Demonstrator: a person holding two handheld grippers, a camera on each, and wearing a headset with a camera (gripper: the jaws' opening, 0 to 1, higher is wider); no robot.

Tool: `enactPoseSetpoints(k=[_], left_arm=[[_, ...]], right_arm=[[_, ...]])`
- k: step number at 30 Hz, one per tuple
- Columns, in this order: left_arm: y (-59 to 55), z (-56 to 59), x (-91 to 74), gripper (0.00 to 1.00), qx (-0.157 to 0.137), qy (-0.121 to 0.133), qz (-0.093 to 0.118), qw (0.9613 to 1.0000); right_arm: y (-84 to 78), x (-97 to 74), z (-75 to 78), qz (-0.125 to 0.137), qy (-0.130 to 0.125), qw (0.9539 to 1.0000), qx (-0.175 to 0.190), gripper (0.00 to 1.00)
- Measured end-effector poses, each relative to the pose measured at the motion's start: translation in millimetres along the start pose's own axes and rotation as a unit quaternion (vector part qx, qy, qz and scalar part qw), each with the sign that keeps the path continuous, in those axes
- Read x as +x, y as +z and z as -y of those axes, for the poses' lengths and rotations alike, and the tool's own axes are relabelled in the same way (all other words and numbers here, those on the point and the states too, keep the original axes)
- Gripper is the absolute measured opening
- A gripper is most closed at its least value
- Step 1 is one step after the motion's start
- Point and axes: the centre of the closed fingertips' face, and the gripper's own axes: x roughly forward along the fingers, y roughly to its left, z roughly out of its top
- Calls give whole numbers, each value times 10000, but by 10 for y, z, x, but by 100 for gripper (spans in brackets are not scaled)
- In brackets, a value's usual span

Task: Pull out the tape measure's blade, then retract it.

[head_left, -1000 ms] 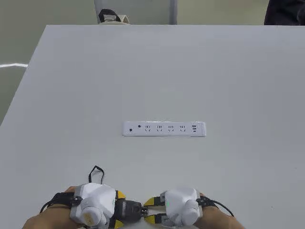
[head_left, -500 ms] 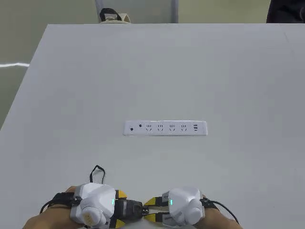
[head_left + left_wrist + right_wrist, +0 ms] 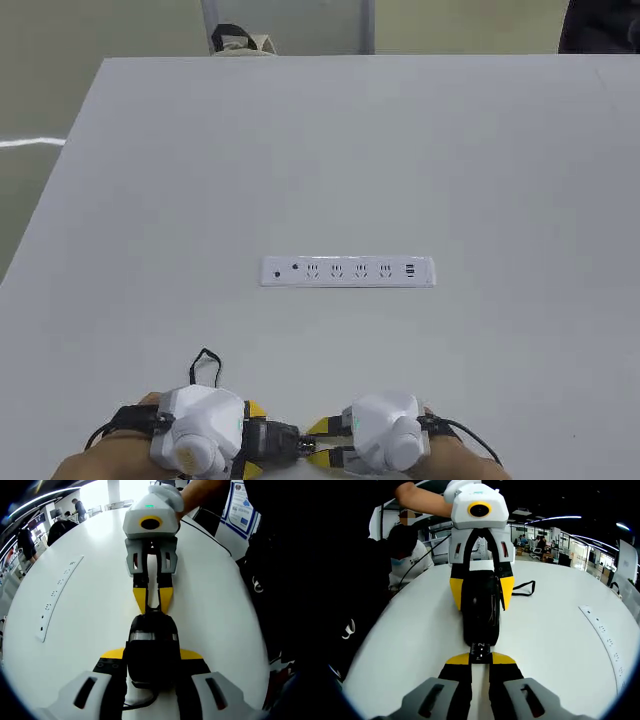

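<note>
A black plastic tape measure (image 3: 152, 640) carried a silver-grey band, and its black blade tip (image 3: 481, 651) bore small white marks. The left gripper (image 3: 152, 654) and right gripper (image 3: 481, 659) each had a white shell, grey arms and yellow-tipped black jaws, the right one lit by a small green light. A thin black cord loop (image 3: 522, 588), a long white plastic power strip (image 3: 347, 271) with dark socket holes, and a plain pale grey table (image 3: 350, 150) completed the colours.

Pale grey table (image 3: 400, 150), flat matte top, long edges running away from the person in the head view. White power strip (image 3: 348, 271) lies flat near the table's middle, crosswise, sockets up; it also shows in the left gripper view (image 3: 55, 597) and the right gripper view (image 3: 605, 640). Black strap loop (image 3: 203, 362) rests on the top near the front edge, well apart from the strip.
</note>
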Motion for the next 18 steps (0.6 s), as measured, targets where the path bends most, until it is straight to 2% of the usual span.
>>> enactPoseSetpoints(k=[18], left_arm=[[23, -3, -3, 33, -43, 18, -18, 10000]], right_arm=[[-49, -96, 5, -130, 4, 9999, -81, 10]])
